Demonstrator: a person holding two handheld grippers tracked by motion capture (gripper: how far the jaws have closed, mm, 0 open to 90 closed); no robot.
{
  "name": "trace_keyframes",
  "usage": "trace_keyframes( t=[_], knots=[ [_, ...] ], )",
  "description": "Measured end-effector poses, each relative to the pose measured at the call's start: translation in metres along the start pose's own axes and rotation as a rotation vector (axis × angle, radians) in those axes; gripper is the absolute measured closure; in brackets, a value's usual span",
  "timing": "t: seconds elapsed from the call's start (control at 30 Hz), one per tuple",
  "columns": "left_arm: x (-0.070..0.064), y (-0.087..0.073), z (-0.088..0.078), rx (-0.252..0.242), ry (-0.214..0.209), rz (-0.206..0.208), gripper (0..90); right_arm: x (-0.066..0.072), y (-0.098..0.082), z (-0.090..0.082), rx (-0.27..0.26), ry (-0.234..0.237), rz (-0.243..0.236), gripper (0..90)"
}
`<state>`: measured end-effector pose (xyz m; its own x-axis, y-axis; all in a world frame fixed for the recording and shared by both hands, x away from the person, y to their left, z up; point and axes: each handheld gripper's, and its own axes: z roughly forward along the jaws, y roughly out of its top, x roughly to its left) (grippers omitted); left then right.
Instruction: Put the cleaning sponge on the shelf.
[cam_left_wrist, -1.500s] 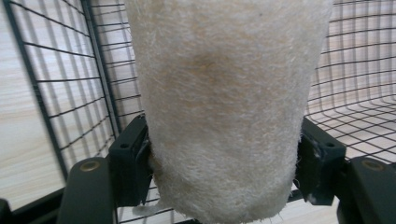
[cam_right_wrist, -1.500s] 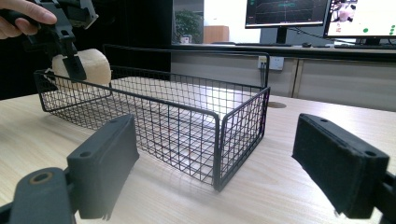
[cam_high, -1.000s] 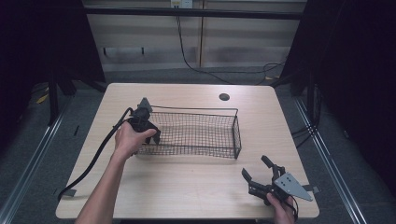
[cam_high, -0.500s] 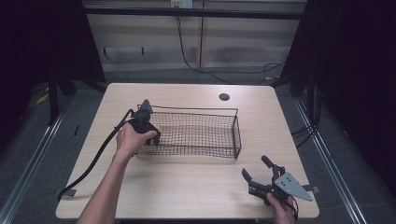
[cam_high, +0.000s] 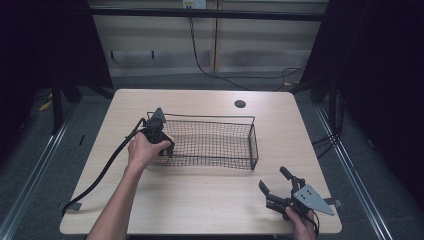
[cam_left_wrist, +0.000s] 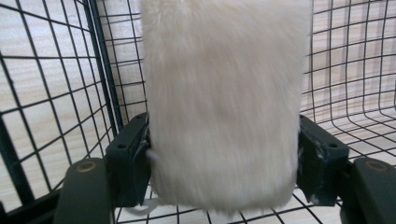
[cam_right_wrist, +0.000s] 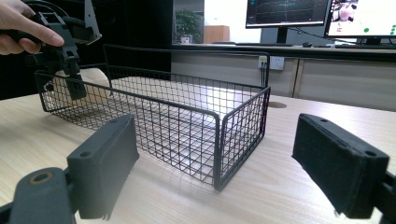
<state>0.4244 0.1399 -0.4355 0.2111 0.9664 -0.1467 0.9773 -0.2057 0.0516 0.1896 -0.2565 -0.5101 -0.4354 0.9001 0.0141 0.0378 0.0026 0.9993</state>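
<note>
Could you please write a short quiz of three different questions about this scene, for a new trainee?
1. True or false: the right tool stands open above the table, with nothing between its jaws.
2. What is between the jaws of the left tool?
A. a white furry item
B. a metal spoon
C. a cable
3. Fill in the missing word: the left tool reaches into the black wire ______.

Key
1. True. It is apart from the basket.
2. A. The white furry item sits between the pads, and the jaws have just been opening, so the grip looks to be loosening.
3. basket
</note>
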Motion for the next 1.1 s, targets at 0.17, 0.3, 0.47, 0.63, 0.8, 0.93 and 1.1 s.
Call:
trace_keyframes(
  t=[0.17,0.3,0.47,0.63,0.8,0.93,1.1],
  knots=[
    [-0.0013,-0.0005,0.0018,0.000,0.026,0.017,31.5,0.0000,0.0000,0.0000,0.000,0.000,0.001,13.4],
    [-0.0013,-0.0001,0.0017,0.005,0.022,0.015,31.3,0.0001,0.0000,0.0001,0.000,0.000,-0.001,13.4],
    [-0.0009,0.0005,0.0017,0.027,0.018,0.034,31.0,0.0000,0.0000,0.0001,0.000,0.000,-0.001,13.4],
    [-0.0014,0.0008,0.0016,0.031,0.022,0.037,29.9,0.0000,0.0000,0.0000,-0.001,0.000,-0.001,13.4],
    [-0.0001,0.0003,-0.0021,0.017,0.017,0.032,25.9,0.0000,0.0000,0.0000,-0.001,0.000,-0.002,13.4],
    [0.0008,-0.0004,-0.0039,0.014,0.009,0.047,22.3,0.0001,0.0000,0.0000,0.000,0.001,-0.001,13.4],
    [0.0011,-0.0019,-0.0069,-0.001,0.001,0.052,18.7,0.0002,0.0000,0.0001,0.001,0.000,-0.001,13.4]
  ],
)
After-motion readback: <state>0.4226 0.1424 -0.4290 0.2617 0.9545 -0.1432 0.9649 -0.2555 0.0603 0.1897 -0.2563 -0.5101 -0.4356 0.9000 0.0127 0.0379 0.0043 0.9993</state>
